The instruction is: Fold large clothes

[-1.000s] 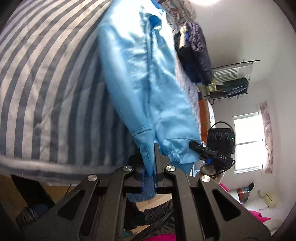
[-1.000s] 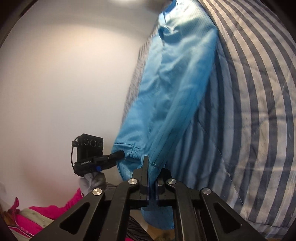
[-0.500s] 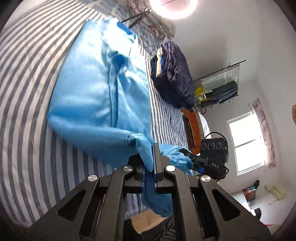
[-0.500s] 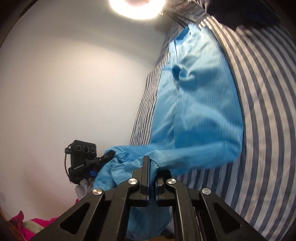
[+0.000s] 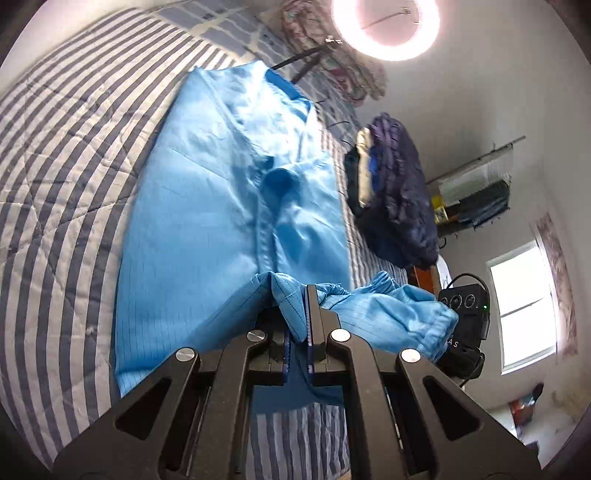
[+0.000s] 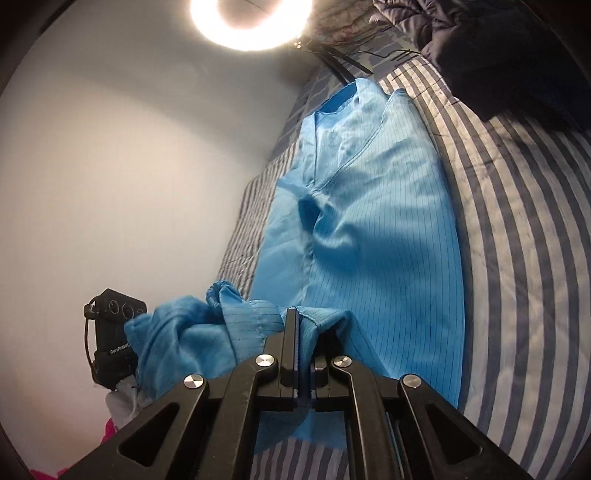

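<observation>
A large light-blue garment (image 5: 207, 206) (image 6: 373, 229) lies lengthwise on the striped bed, its collar at the far end. Its near hem is lifted and bunched. My left gripper (image 5: 301, 295) is shut on a fold of that hem. My right gripper (image 6: 295, 317) is shut on the hem too, a short way along the same edge. Between the two, the cloth sags in a crumpled cuffed bunch (image 5: 399, 314) (image 6: 184, 332). In the left wrist view the right gripper's body (image 5: 465, 314) shows behind the bunch; in the right wrist view the left gripper's body (image 6: 114, 332) shows likewise.
A blue-and-white striped quilt (image 5: 62, 155) (image 6: 524, 229) covers the bed. A dark puffy jacket (image 5: 399, 199) (image 6: 498, 48) lies at its far side. A ring light (image 5: 386, 26) on a stand shines beyond the bed's head. A plain white wall (image 6: 129, 166) borders one side; a window (image 5: 524, 306) the other.
Both grippers have carried the hem up and forward over the bed. The garment, hanging off the bed's edge before, now lies flat on the quilt with its lower part folding toward the collar.
</observation>
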`<state>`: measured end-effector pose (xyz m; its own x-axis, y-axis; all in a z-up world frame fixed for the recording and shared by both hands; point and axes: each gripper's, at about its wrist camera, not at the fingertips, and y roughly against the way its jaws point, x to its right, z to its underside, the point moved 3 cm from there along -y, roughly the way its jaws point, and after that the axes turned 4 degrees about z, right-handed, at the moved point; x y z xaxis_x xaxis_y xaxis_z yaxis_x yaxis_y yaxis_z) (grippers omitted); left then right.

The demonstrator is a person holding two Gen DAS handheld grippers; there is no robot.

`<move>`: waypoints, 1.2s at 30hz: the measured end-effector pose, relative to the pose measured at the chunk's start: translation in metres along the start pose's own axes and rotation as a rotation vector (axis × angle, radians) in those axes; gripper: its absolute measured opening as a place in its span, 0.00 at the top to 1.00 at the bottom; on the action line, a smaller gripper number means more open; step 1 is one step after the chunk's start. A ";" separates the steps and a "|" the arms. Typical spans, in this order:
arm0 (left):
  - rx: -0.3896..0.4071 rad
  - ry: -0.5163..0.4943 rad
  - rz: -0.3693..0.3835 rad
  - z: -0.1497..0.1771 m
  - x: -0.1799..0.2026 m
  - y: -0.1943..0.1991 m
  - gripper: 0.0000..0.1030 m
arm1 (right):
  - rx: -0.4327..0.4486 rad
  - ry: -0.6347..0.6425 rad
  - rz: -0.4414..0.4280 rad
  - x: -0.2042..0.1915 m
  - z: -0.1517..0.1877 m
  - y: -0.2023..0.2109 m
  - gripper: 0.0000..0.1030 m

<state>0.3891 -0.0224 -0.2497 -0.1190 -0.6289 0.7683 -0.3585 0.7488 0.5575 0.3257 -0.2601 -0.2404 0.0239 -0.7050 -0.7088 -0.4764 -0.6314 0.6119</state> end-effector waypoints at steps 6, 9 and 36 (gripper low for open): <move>0.027 0.072 -0.030 -0.016 -0.024 -0.010 0.97 | -0.011 -0.044 0.062 0.016 -0.014 -0.017 0.99; 0.032 0.077 -0.051 -0.019 -0.030 -0.014 0.97 | -0.011 -0.059 0.098 0.025 -0.015 -0.020 0.99; -0.035 -0.119 -0.182 -0.007 -0.023 -0.021 0.46 | -0.064 0.201 0.199 -0.001 0.006 0.005 0.67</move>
<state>0.4059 -0.0227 -0.2766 -0.1642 -0.7731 0.6127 -0.3518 0.6262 0.6958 0.3180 -0.2610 -0.2389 0.1124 -0.8628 -0.4929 -0.4328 -0.4890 0.7574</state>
